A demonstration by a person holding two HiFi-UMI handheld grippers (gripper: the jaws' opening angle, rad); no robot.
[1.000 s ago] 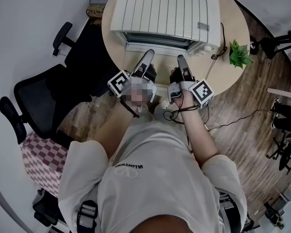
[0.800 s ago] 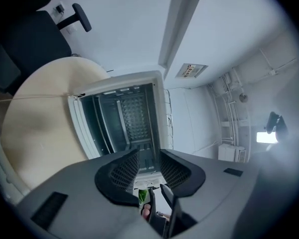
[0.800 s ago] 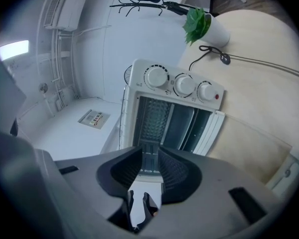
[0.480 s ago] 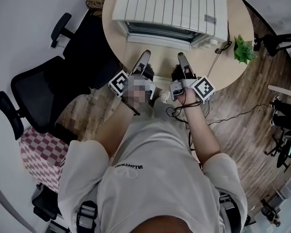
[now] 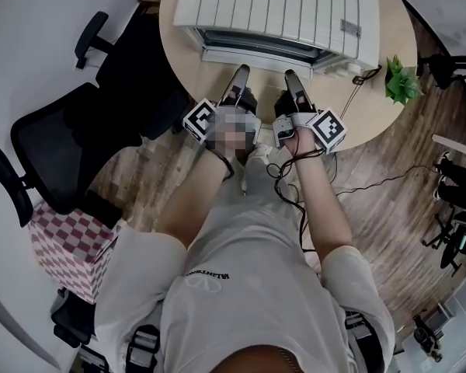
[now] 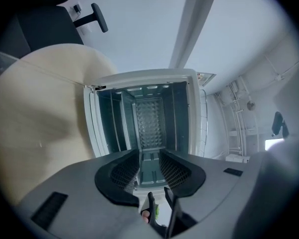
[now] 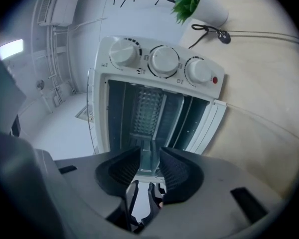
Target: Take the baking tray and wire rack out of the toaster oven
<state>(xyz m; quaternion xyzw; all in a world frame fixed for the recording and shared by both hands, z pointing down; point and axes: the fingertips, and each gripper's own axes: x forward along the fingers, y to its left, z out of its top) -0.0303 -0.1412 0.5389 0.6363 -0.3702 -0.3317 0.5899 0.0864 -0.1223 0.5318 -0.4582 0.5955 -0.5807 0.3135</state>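
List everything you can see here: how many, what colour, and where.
toaster oven: one, white, on the table, door open
knobs: three, white, oven front
table: one, beige, under the oven
potted plant: one, green, on the table
office chair: one, black, left of the table
checked cushion: one, red and white, beside the chair
cable: one, dark, on the table by the plant
left tongs: one, grey, open, empty, facing the oven
right tongs: one, grey, jaws just opened wider, empty, facing the oven
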